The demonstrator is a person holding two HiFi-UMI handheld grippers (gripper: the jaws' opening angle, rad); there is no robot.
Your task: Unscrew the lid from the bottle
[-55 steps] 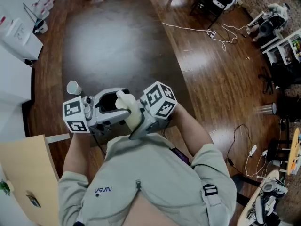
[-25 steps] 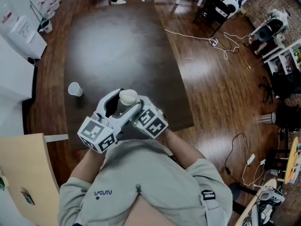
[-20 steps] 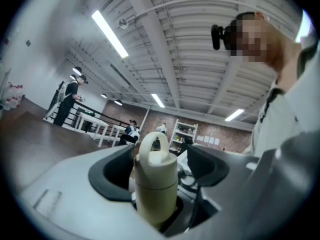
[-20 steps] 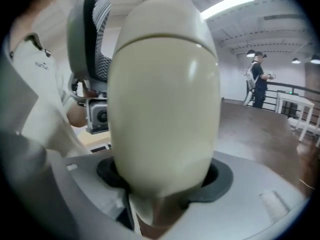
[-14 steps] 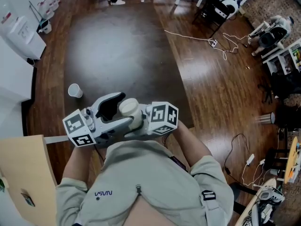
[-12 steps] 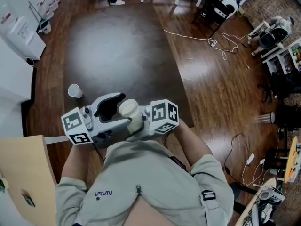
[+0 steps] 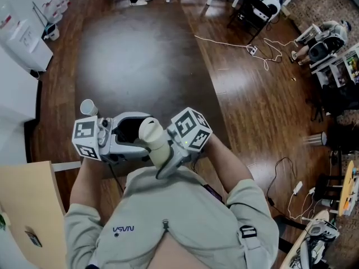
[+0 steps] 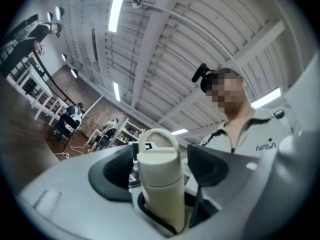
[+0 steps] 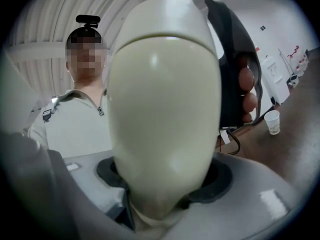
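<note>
Since half a second back we've tipped the bottle (image 7: 158,150) further over, and in the head view its lid (image 7: 148,129) leans into the left gripper (image 7: 134,132) with the right gripper (image 7: 168,166) at its base. Left gripper view: jaws spread either side of the lid, clear of it (likely resetting for another twist). Right gripper view: jaws clamped on the bottle's body, steadying it against turning.

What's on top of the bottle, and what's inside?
A lid with a loop handle sits on top of the bottle, between the left gripper's parted jaws. The inside cannot be seen: lid and opaque wall cover it.
</note>
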